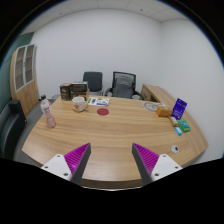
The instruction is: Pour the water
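Note:
A bottle with a pink label stands upright on the wooden table, far ahead and to the left of my fingers. A pale cup stands a little right of it and farther back, and a small red disc lies flat to the right of the cup. My gripper is open and empty, its magenta pads spread wide above the table's near edge. Nothing stands between the fingers.
A brown box and papers lie at the table's far side. Small boxes and a purple item sit at the right end. Office chairs stand behind the table, and a cabinet stands at the left wall.

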### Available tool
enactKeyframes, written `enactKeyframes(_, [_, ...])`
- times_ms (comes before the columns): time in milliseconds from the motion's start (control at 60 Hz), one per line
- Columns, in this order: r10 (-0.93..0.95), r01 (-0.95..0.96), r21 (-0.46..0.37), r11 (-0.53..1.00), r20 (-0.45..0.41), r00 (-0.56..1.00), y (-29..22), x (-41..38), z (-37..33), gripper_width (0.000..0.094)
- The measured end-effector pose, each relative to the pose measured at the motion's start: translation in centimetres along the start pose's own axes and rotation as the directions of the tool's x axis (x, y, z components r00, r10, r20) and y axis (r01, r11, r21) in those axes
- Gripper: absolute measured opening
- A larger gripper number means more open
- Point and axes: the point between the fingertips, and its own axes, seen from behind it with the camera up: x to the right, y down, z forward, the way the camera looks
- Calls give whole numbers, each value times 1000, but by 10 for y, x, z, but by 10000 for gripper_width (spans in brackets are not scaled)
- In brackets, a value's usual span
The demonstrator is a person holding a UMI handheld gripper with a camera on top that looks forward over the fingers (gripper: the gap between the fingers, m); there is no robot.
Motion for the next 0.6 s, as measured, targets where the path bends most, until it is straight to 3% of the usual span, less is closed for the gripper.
enactKeyframes(133, [14, -14, -7, 1000, 23, 1000, 7, -74, 19, 859])
enactKeyframes(333, [82, -81, -17, 997, 133, 988, 7, -217, 48, 862])
enactKeyframes(600, [65, -90, 116, 989, 202, 977, -43, -352, 126, 859])
